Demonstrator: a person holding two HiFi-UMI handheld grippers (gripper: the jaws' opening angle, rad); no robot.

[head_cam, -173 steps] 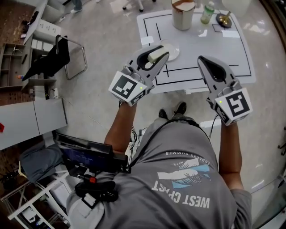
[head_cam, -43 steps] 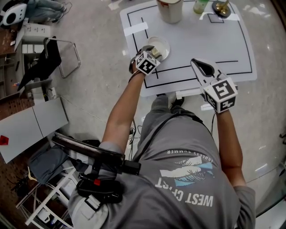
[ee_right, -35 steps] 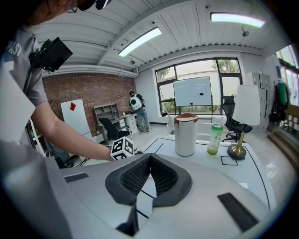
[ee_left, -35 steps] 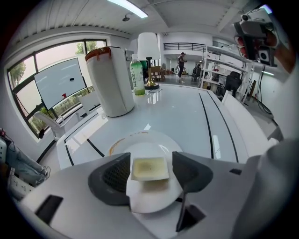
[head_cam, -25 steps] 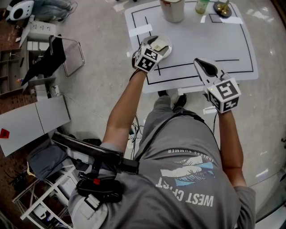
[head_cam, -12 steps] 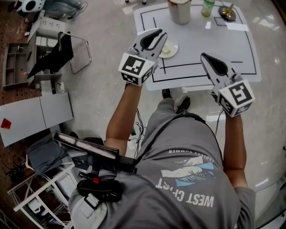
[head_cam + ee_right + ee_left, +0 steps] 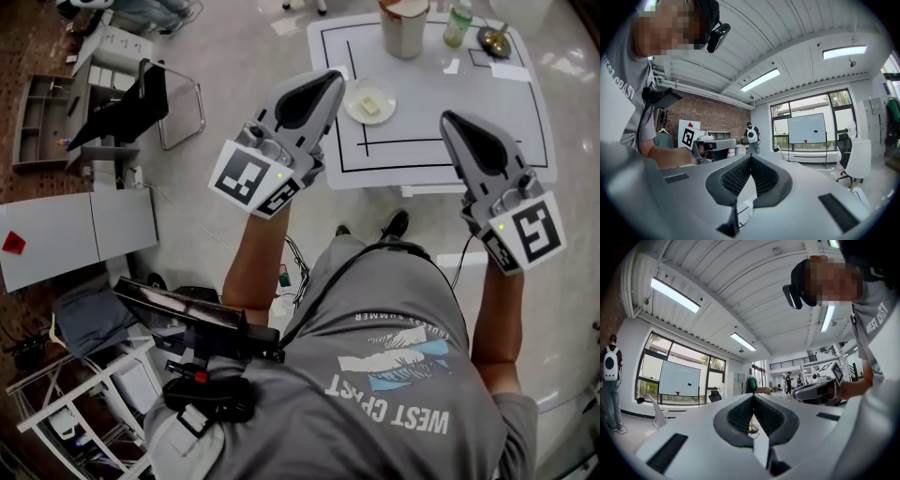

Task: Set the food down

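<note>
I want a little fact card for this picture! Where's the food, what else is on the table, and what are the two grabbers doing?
food: pale yellow piece, lying on the plate
plate: small, white, on the white table with black lines
left gripper: shut, empty, not touching the plate
right gripper: shut, empty
far edge of table: tan container, green bottle, small brass-coloured thing
task: food is set down
</note>
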